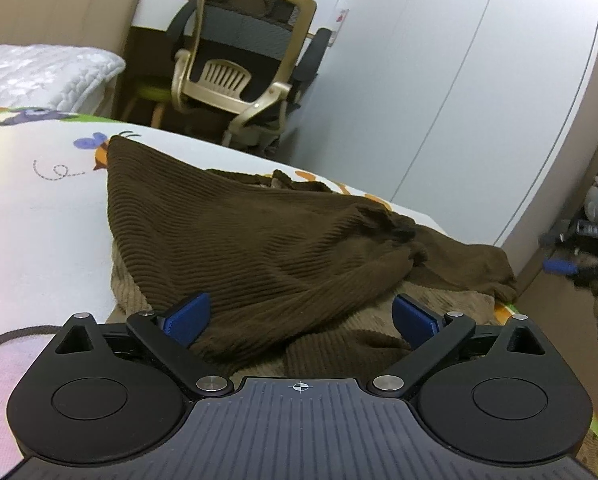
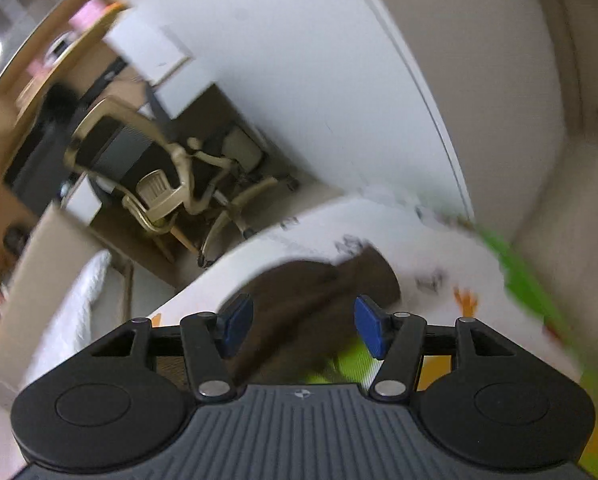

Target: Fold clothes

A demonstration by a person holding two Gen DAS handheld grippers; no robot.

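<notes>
While your left claw (image 1: 301, 320) and right claw (image 2: 299, 326) both gape released, the ribbed brown sweater (image 1: 259, 240) lies bunched; the right wrist view smears it.

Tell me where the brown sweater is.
In the left wrist view the brown sweater lies crumpled on the cartoon-print sheet, just ahead of the open left gripper.

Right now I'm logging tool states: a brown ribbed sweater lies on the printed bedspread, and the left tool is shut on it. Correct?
Not quite. The left tool is open: in the left wrist view its blue pads stand wide apart with the brown ribbed sweater lying loose between them. The sweater does lie on the printed bedspread.
</notes>
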